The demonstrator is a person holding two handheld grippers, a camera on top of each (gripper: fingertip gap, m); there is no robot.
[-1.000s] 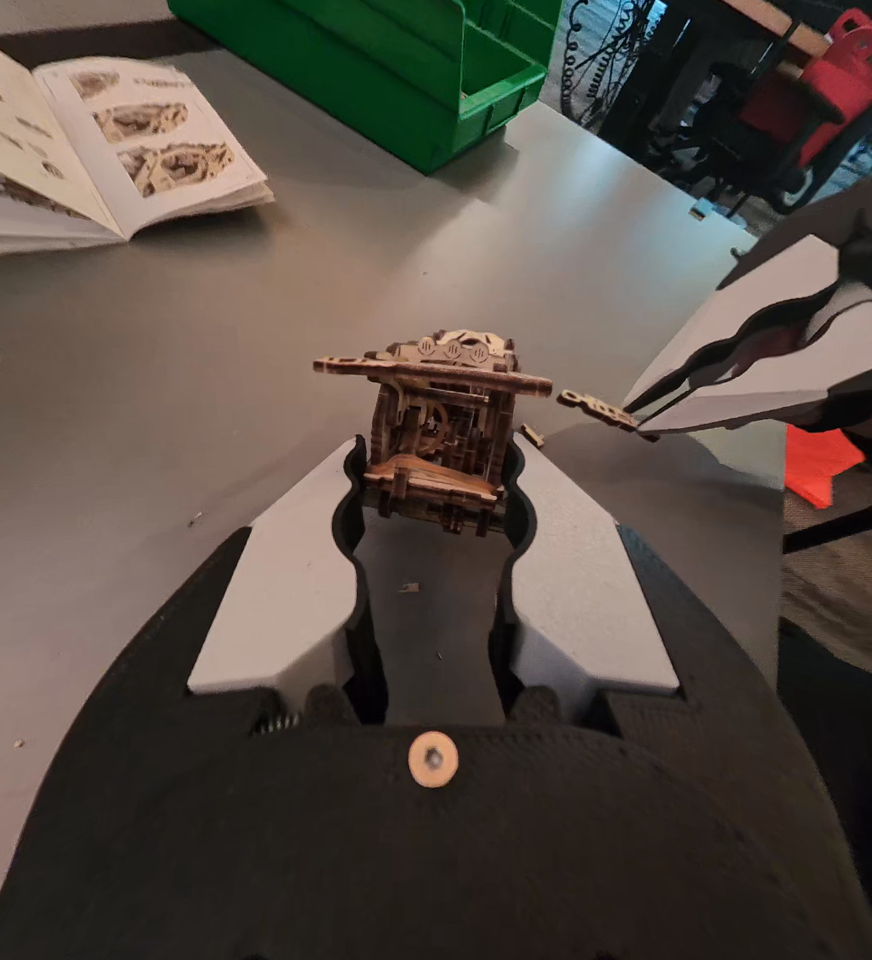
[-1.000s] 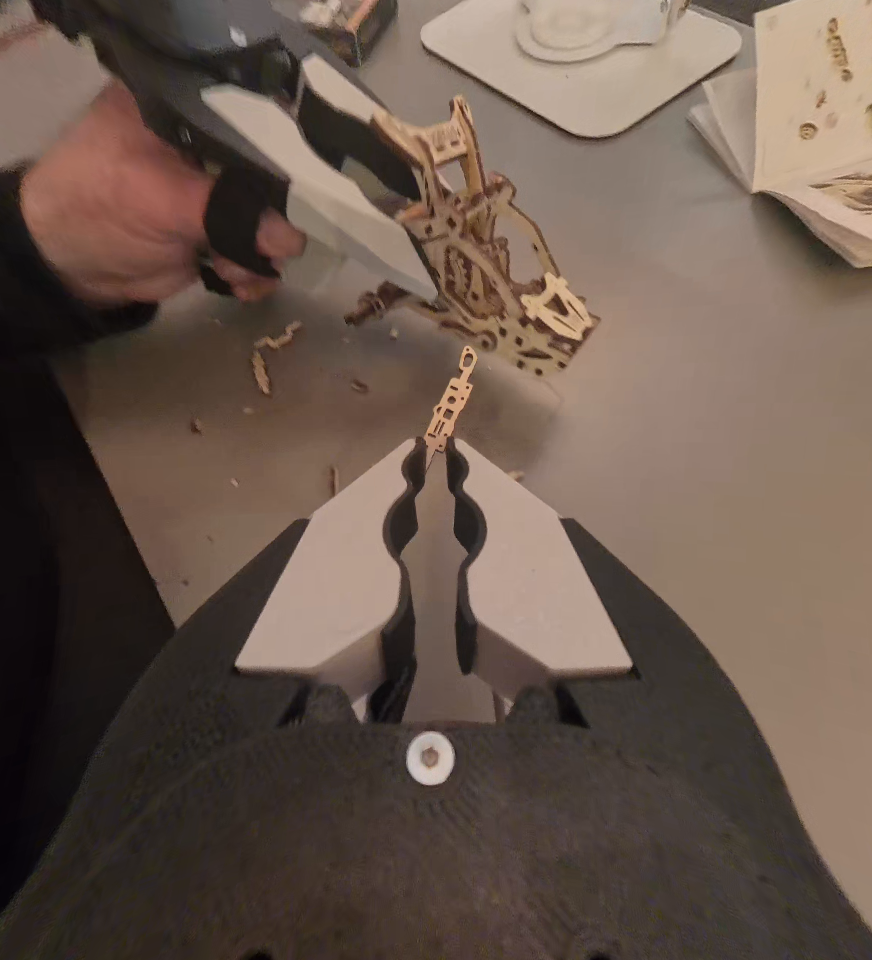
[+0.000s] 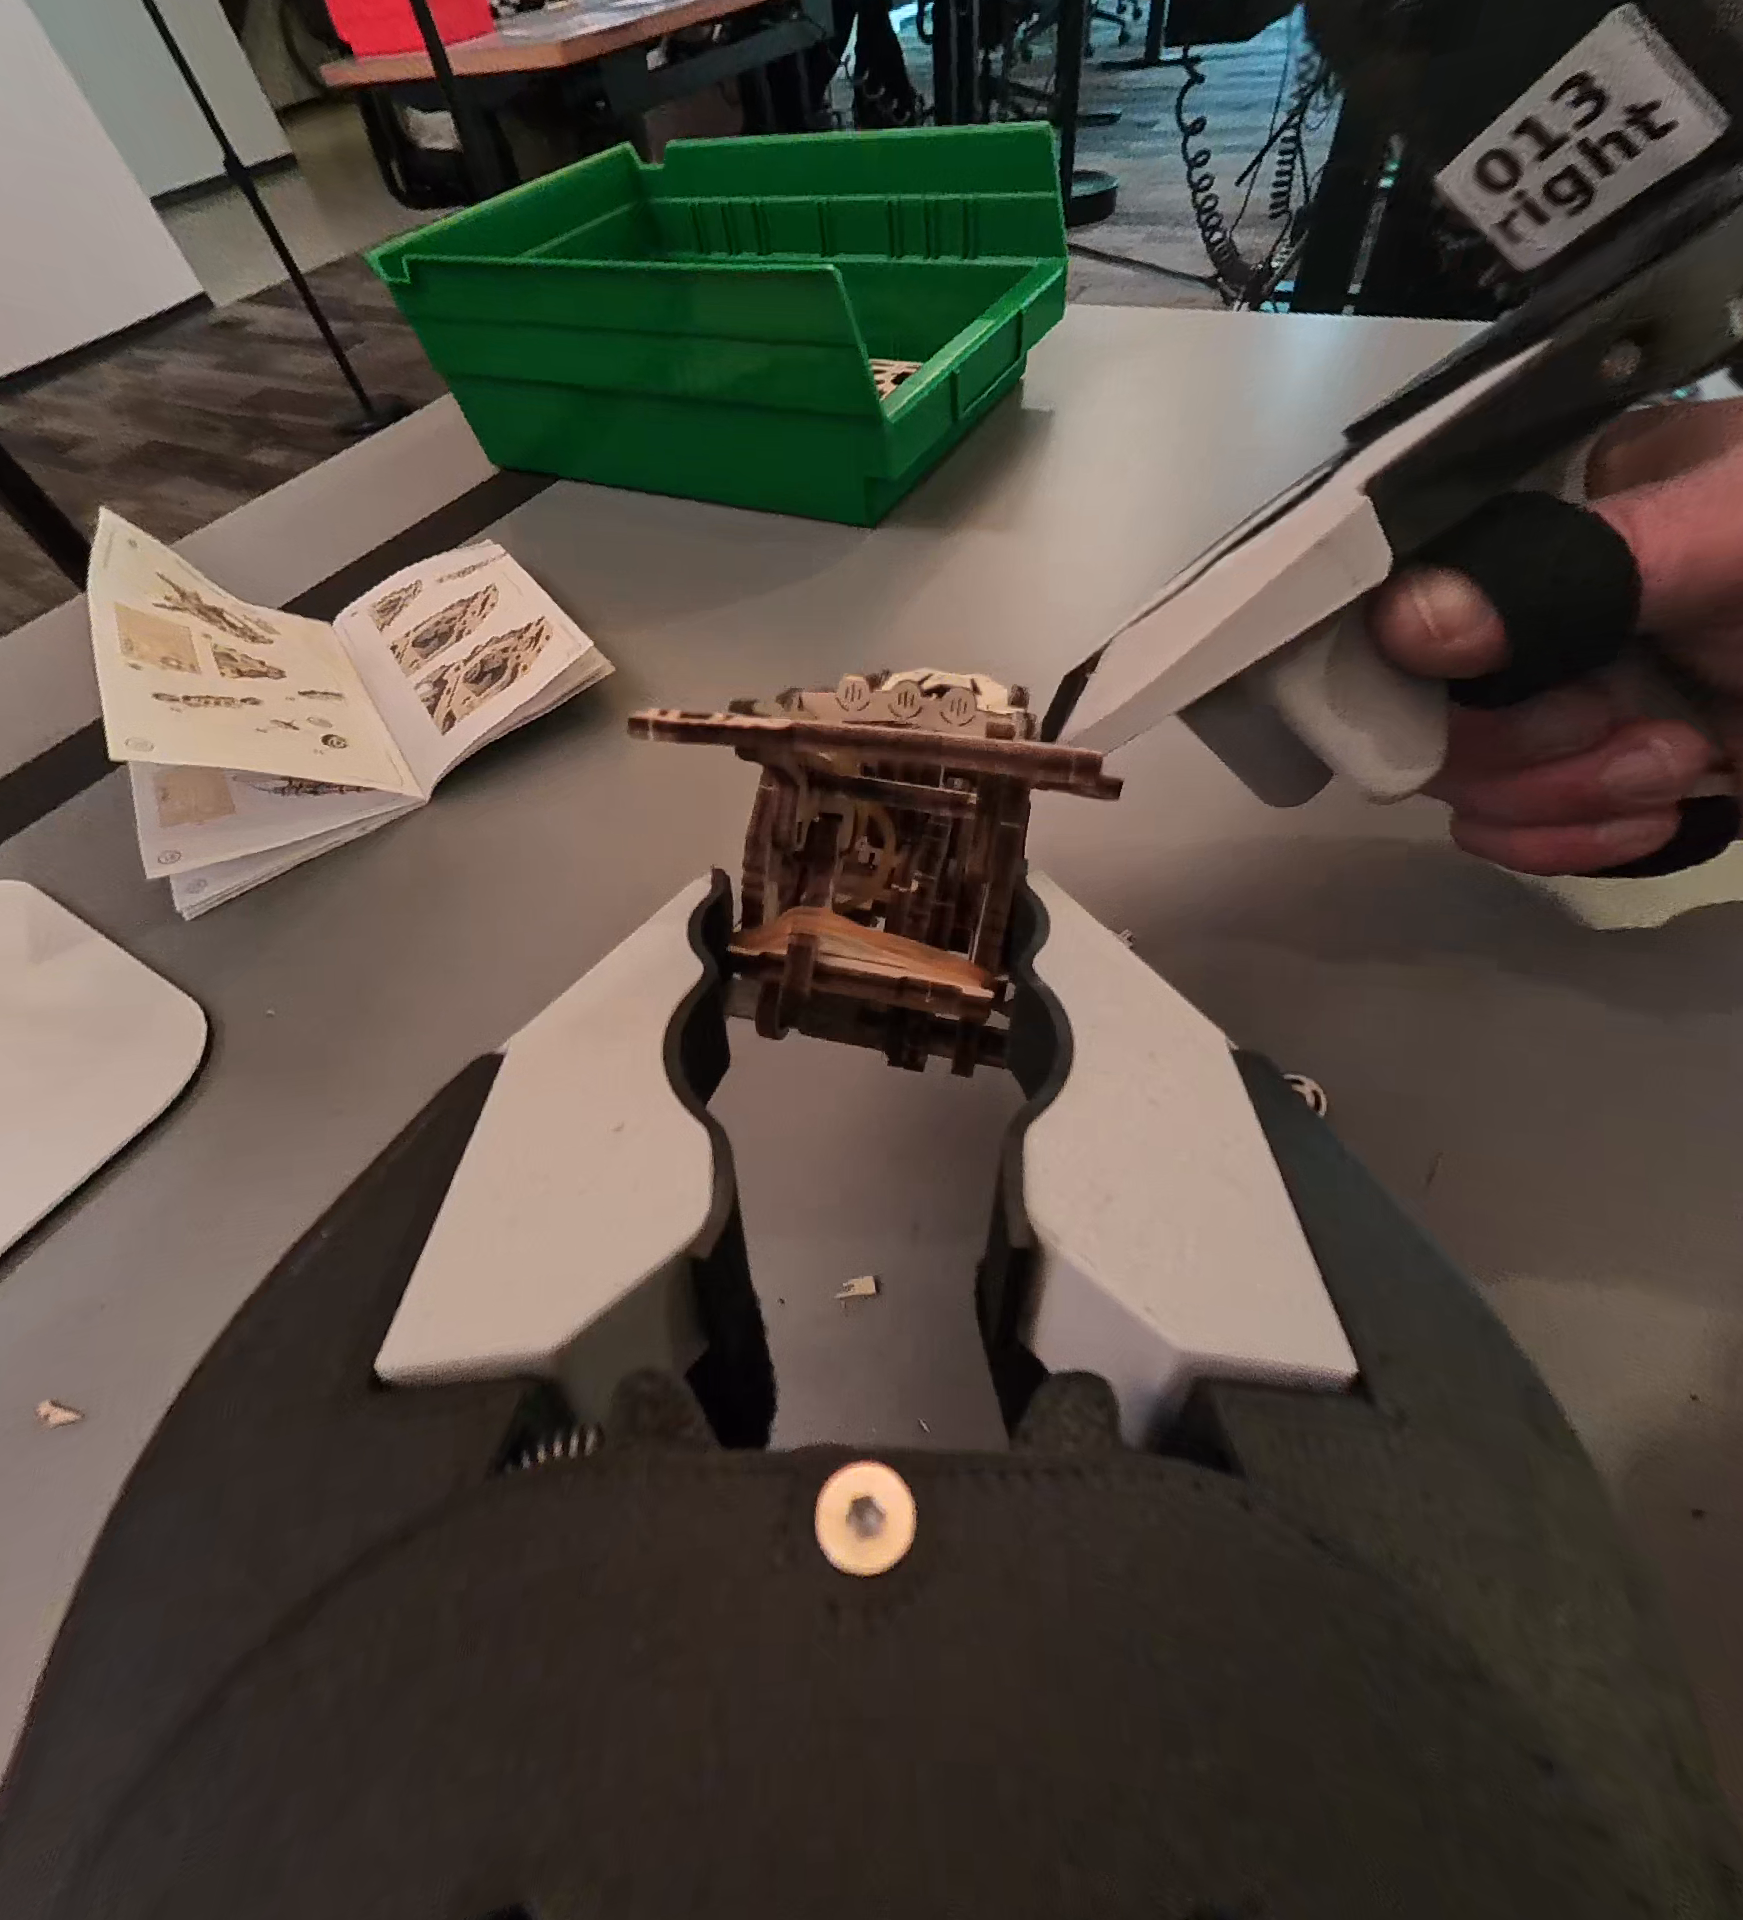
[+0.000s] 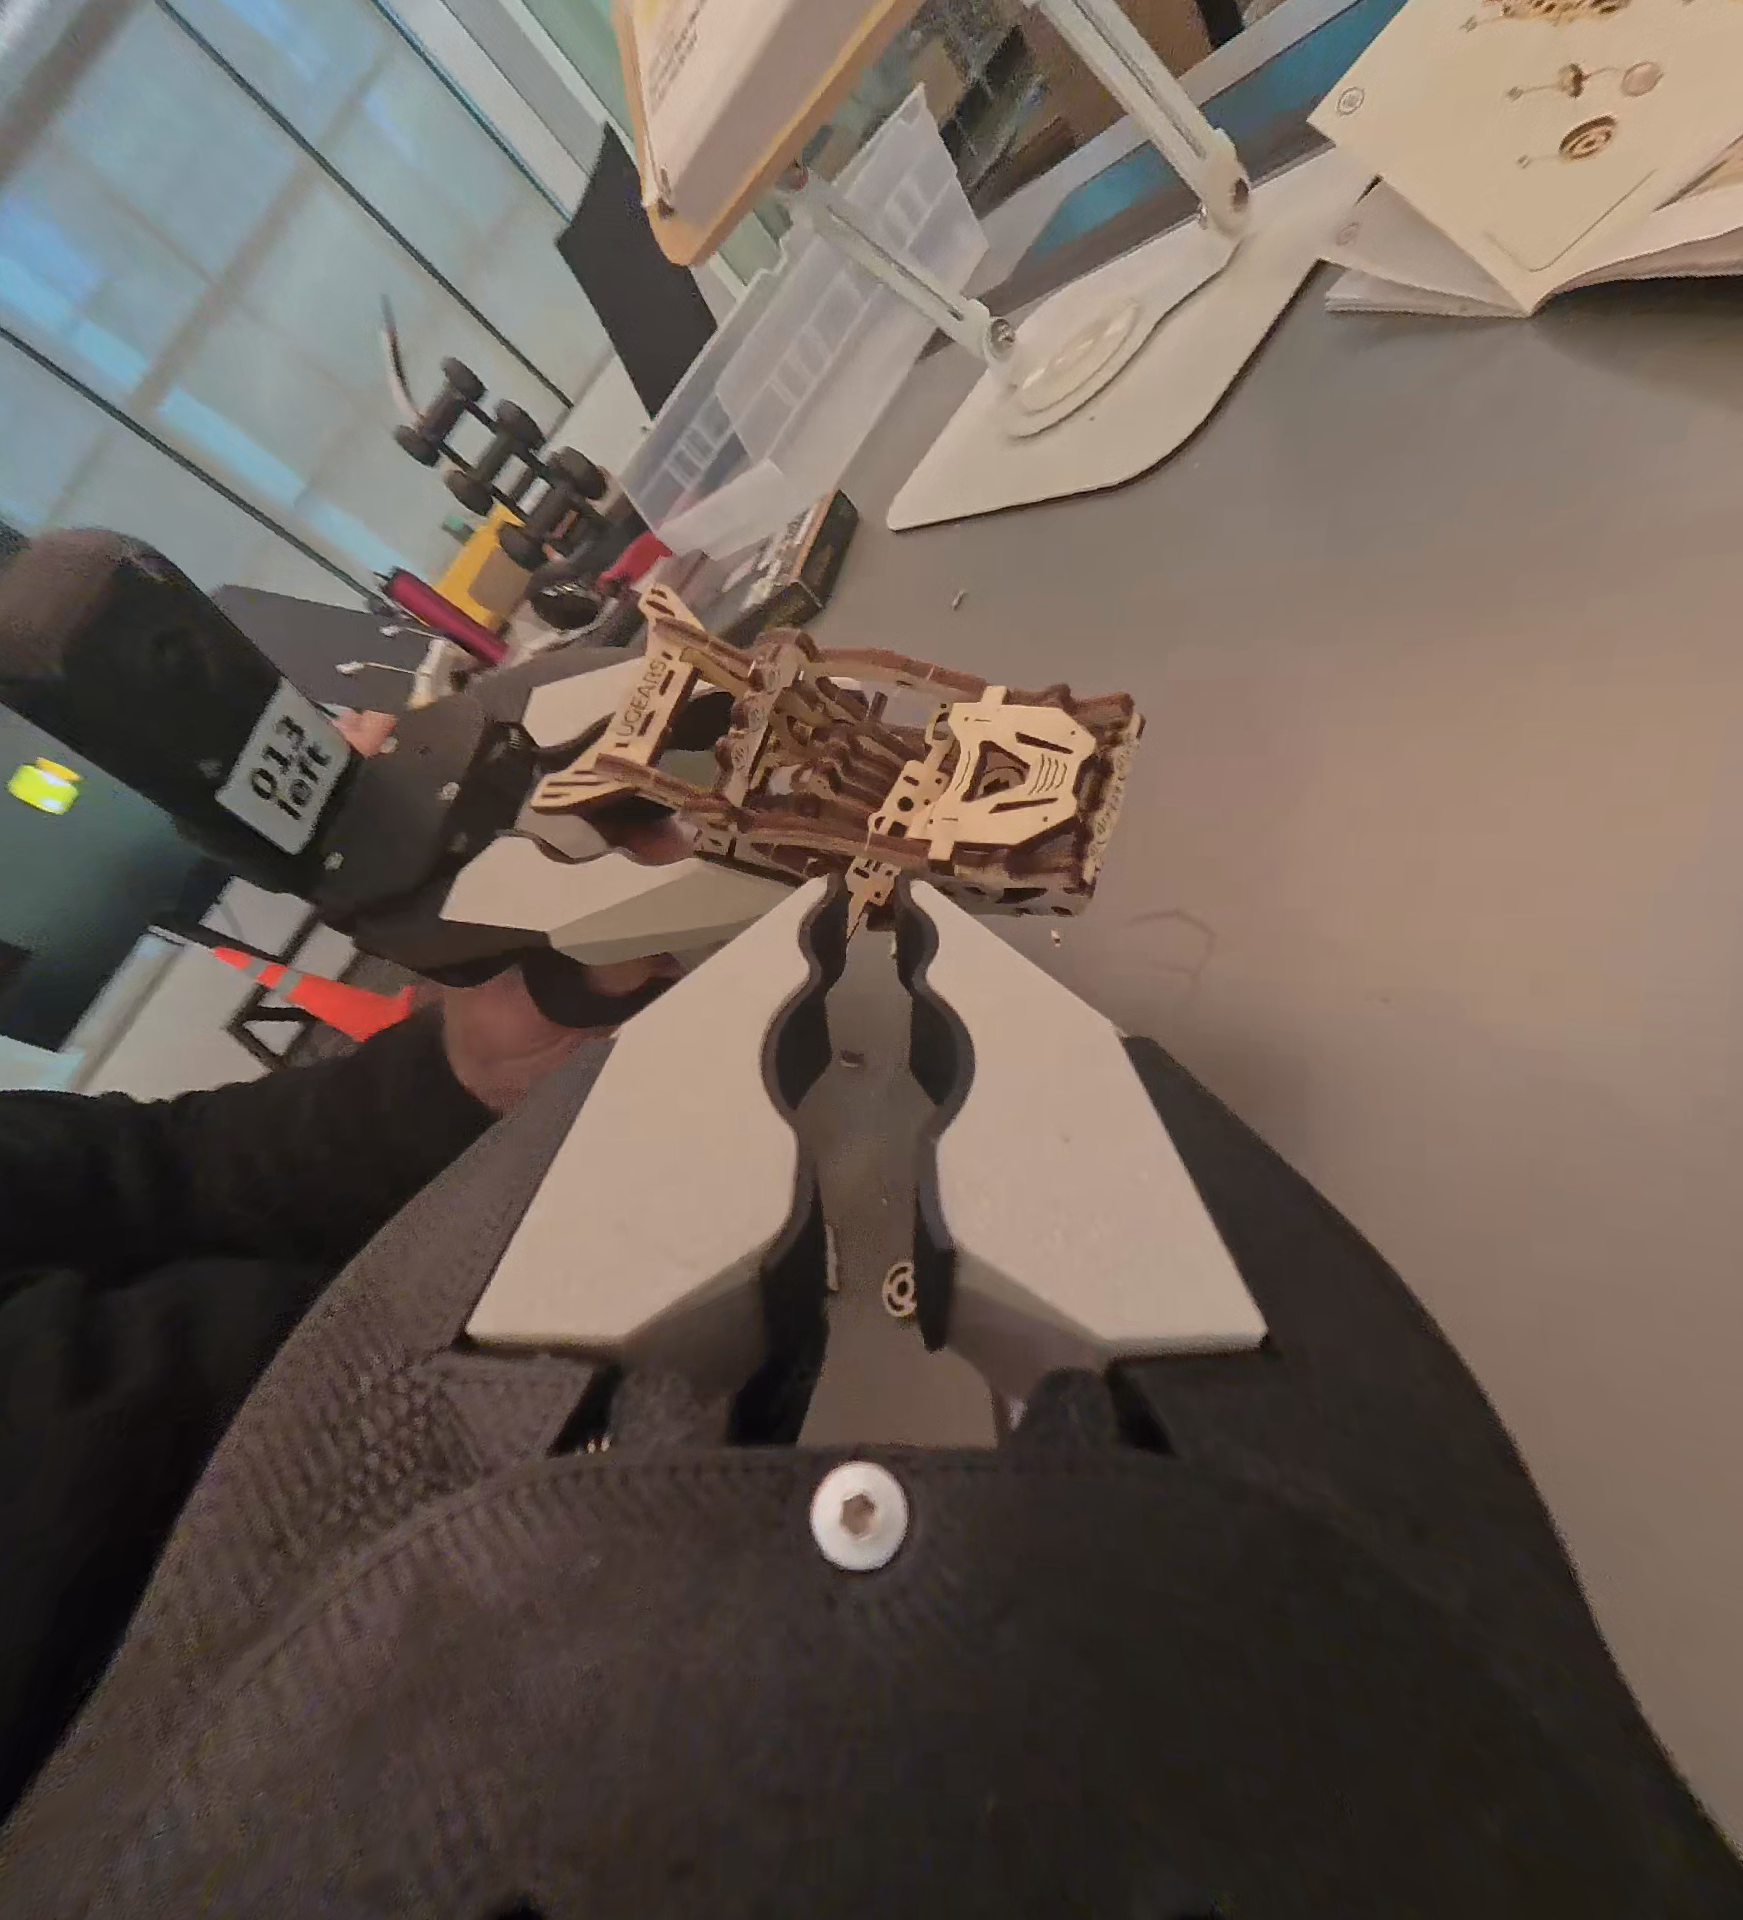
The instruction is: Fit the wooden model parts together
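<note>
Wooden model (image 3: 877, 883), half built, held up off the grey bench (image 3: 1469, 1143), clear of the top. Gripped at its near end between the two pale fingers (image 3: 576, 1164) of the left tongs (image 3: 872, 977), set about as wide as the model. Seen from the right wrist view as a long frame of thin cut pieces (image 4: 846, 790), lying nearly flat, sticking out past the left tongs (image 4: 638, 831).

Right tongs (image 4: 862, 925) nearly closed, pinching a small thin wooden strip (image 4: 865, 902) at the very tips. Strip touching the underside of the model, near its far end. From the left wrist view, right tongs (image 3: 1080, 727) coming in from the right, tips against the top bar of the model. Hand (image 3: 1656, 665) wrapped round the grip, with black loops over two fingers.

On the bench: open booklet (image 3: 327, 707) with pictures of wooden parts, lying to the left. Green bin (image 3: 721, 343) behind it, well apart from the model. White flat stand base (image 3: 36, 1070) at the left edge. Little wood scraps (image 3: 856, 1288) scattered under the left tongs.
</note>
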